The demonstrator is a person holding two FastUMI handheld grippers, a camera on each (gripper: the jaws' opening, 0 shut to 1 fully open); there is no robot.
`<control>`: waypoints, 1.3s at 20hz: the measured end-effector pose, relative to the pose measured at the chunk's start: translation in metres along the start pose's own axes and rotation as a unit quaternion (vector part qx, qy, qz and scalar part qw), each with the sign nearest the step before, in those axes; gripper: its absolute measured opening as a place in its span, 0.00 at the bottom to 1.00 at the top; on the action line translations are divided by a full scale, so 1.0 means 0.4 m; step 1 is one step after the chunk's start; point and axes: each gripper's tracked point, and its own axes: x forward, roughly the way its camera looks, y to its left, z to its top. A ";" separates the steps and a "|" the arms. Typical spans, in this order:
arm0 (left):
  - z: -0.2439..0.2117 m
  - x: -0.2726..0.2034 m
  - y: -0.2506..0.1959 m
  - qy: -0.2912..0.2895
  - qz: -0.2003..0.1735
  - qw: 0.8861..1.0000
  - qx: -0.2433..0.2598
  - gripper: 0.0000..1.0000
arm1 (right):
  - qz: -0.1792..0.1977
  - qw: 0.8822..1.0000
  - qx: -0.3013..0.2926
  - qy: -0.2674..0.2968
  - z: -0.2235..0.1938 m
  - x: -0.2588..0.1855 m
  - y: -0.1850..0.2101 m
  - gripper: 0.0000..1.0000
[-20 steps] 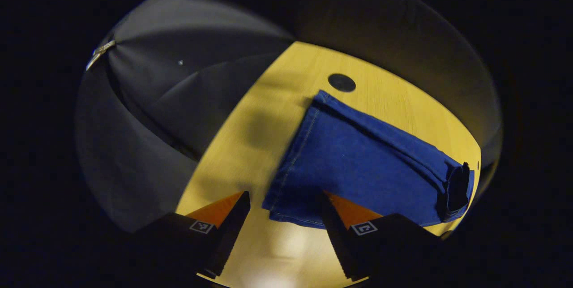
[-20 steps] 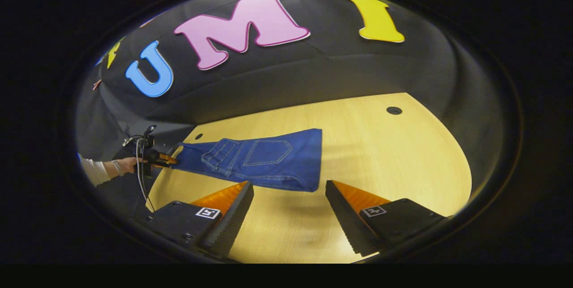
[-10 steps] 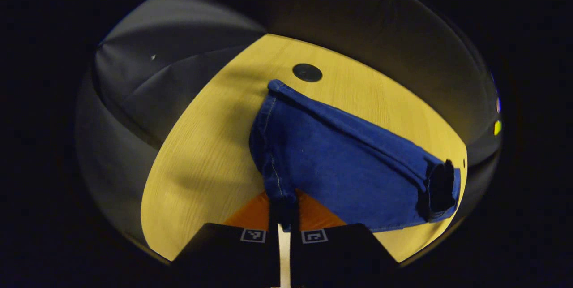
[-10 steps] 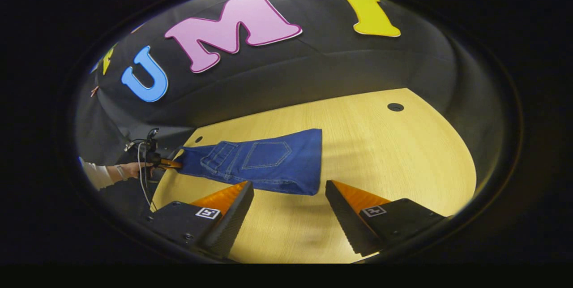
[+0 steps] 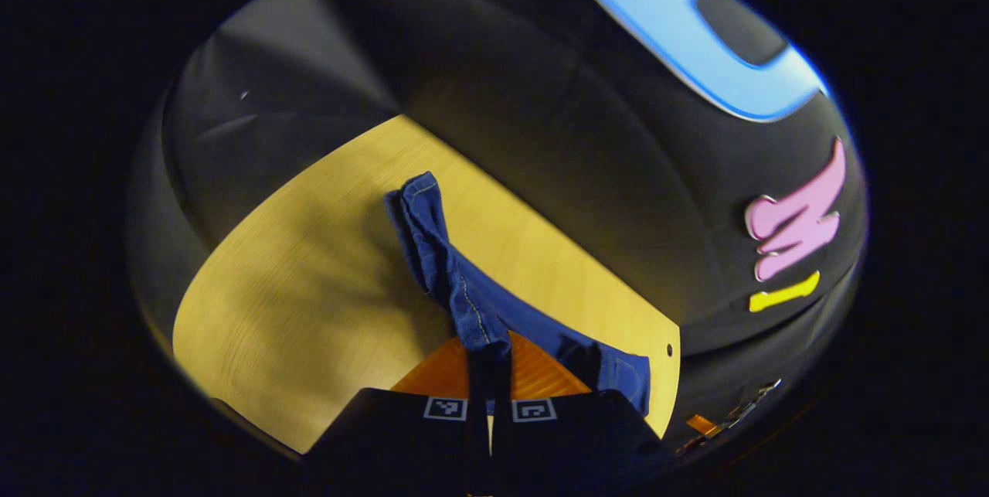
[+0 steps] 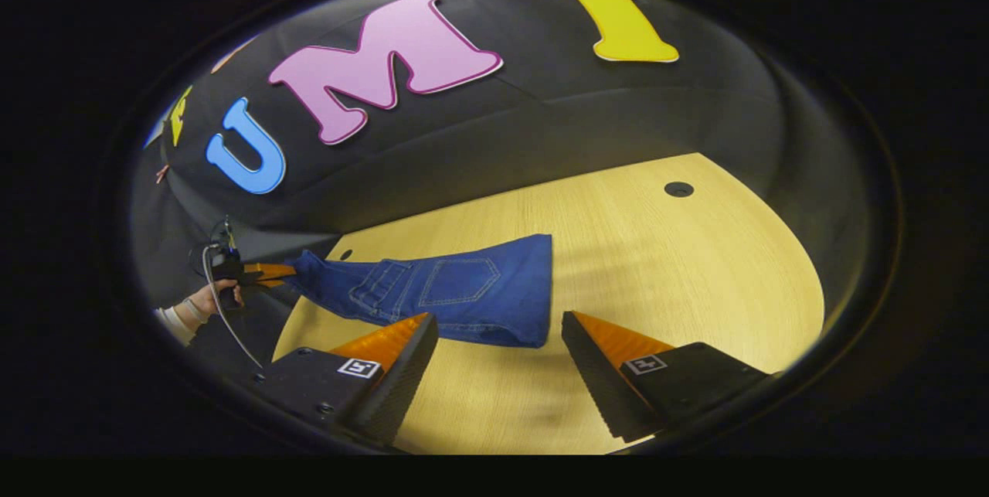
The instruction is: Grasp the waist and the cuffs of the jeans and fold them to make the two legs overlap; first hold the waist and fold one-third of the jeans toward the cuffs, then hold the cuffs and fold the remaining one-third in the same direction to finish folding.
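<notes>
Lifting now: left gripper (image 5: 488, 362) clamped on blue denim jeans (image 6: 456, 292), waist end raised off yellow wooden table (image 6: 680, 280) (flat a second ago); right gripper (image 6: 498, 354) spread, waiting.

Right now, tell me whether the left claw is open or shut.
Shut on the jeans: the left claw has both fingers pressed together with a denim edge pinched between them.

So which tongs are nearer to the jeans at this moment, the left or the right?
Left. The left tongs are shut on one end of the jeans, lifting it off the table. The right tongs are open, apart from the jeans, near their folded edge.
</notes>
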 end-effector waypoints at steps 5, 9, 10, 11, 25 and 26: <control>-0.027 -0.082 -0.386 -0.023 -0.096 0.991 0.086 0.06 | 0.005 1.000 -0.010 -0.002 0.018 -0.013 -0.040 0.91; -0.218 -0.035 -0.656 0.020 -0.156 0.972 0.173 0.06 | 0.004 1.000 -0.012 -0.013 0.051 -0.036 -0.094 0.98; -0.289 0.001 -0.698 0.040 -0.166 0.968 0.185 0.06 | 0.002 1.000 -0.015 -0.016 0.059 -0.043 -0.110 0.98; -0.371 0.055 -0.719 0.061 -0.162 0.965 0.197 0.06 | -0.002 1.000 -0.020 -0.019 0.068 -0.051 -0.125 0.98; -0.658 0.193 -0.611 0.086 0.050 0.903 0.417 0.79 | -0.093 0.966 -0.158 -0.180 0.156 -0.339 -0.169 0.98; -0.635 0.150 -0.638 0.063 0.039 0.907 0.414 1.00 | -0.100 0.962 -0.161 -0.195 0.162 -0.370 -0.150 0.98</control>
